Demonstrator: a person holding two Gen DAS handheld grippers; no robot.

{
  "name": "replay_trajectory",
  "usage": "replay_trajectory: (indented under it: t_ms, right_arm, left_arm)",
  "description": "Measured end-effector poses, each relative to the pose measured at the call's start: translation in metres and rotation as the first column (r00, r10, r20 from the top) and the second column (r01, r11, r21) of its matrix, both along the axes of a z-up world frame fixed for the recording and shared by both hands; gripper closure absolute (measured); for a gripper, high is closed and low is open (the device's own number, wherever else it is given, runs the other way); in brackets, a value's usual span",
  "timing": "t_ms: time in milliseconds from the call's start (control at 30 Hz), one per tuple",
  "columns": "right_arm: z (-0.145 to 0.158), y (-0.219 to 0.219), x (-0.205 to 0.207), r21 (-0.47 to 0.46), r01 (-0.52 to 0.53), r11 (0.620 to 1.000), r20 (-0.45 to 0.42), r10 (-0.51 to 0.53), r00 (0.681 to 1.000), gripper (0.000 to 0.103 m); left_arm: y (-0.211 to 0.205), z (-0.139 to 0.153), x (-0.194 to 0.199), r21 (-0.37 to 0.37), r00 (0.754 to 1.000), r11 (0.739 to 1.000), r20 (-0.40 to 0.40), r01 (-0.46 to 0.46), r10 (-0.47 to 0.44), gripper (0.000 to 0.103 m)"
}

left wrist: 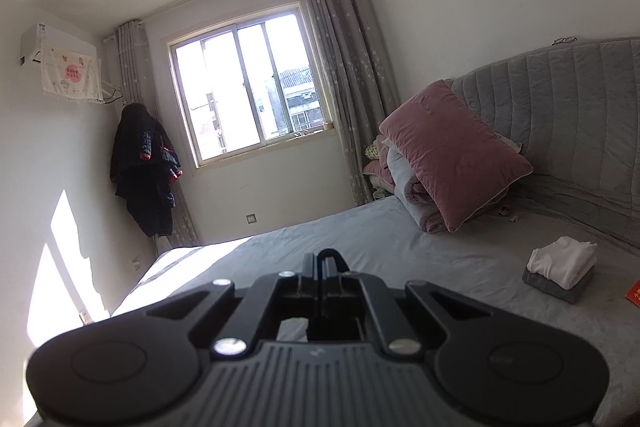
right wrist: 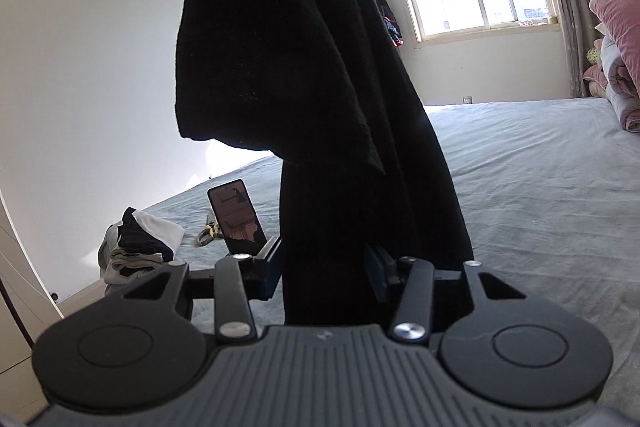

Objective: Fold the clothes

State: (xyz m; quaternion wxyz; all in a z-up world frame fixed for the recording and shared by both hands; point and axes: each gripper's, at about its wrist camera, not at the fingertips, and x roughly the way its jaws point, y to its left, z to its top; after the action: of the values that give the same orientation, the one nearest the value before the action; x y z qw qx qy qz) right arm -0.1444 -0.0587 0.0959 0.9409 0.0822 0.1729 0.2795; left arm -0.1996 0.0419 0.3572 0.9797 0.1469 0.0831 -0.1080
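Black knit garment (right wrist: 320, 67) hanging at twelve o'clock between wide-set right gripper (right wrist: 324, 263); left gripper (left wrist: 324, 259) pinched narrow, empty. Best lowered flat onto grey bed (right wrist: 540, 187).

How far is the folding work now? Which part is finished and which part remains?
Done: a folded white piece on a grey one lies on the bed near the headboard. In hand: a black garment hangs between the fingers of the open right gripper; the left gripper is shut. Left: this garment and the heap of clothes at the bed's edge.
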Motion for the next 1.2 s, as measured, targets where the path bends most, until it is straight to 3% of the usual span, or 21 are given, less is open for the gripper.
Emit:
replay_trajectory:
  t_ms: [167,367,400,433,467,633,900,1067,1200]
  right_arm:
    - [0.001,-0.008,0.007,-0.011,0.056,0.998,0.013,-0.056,0.998,0.055]
    - [0.013,0.001,0.000,0.017,0.042,0.999,0.019,-0.042,0.999,0.055]
    - [0.014,0.005,-0.002,0.004,0.047,0.999,0.030,-0.047,0.998,0.069]
    - [0.015,0.005,-0.003,-0.008,0.052,0.999,0.034,-0.052,0.998,0.096]
    - [0.016,0.002,-0.003,-0.014,0.067,0.998,0.033,-0.066,0.997,0.100]
    - [0.032,-0.035,-0.003,-0.031,0.186,0.982,0.057,-0.184,0.981,0.100]
    - [0.101,-0.110,-0.021,0.006,0.411,0.912,0.181,-0.405,0.896,0.100]
    - [0.143,-0.120,-0.054,0.005,0.481,0.877,0.318,-0.458,0.830,0.100]
    - [0.174,-0.121,-0.074,-0.003,0.513,0.858,0.431,-0.462,0.775,0.100]
  left_arm:
    - [-0.002,0.005,-0.013,0.006,0.999,1.000,0.023,0.022,-0.022,0.101]
    - [-0.008,0.006,-0.021,0.013,0.998,0.999,0.036,0.042,-0.043,0.101]
    - [-0.008,0.005,-0.022,0.018,0.998,0.999,0.041,0.040,-0.041,0.101]
    - [-0.008,0.004,-0.024,0.025,0.998,0.999,0.047,0.037,-0.038,0.101]
    - [-0.007,0.003,-0.024,0.029,0.998,0.999,0.052,0.032,-0.033,0.101]
    - [0.018,-0.001,-0.024,0.024,0.998,0.999,0.060,-0.032,0.031,0.101]
    - [0.057,-0.014,-0.022,-0.004,0.990,0.991,0.052,-0.130,0.130,0.101]
    - [0.061,-0.011,-0.030,-0.026,0.988,0.990,0.077,-0.135,0.137,0.101]
    - [0.056,0.007,-0.041,-0.020,0.979,0.990,0.143,-0.142,0.144,0.101]
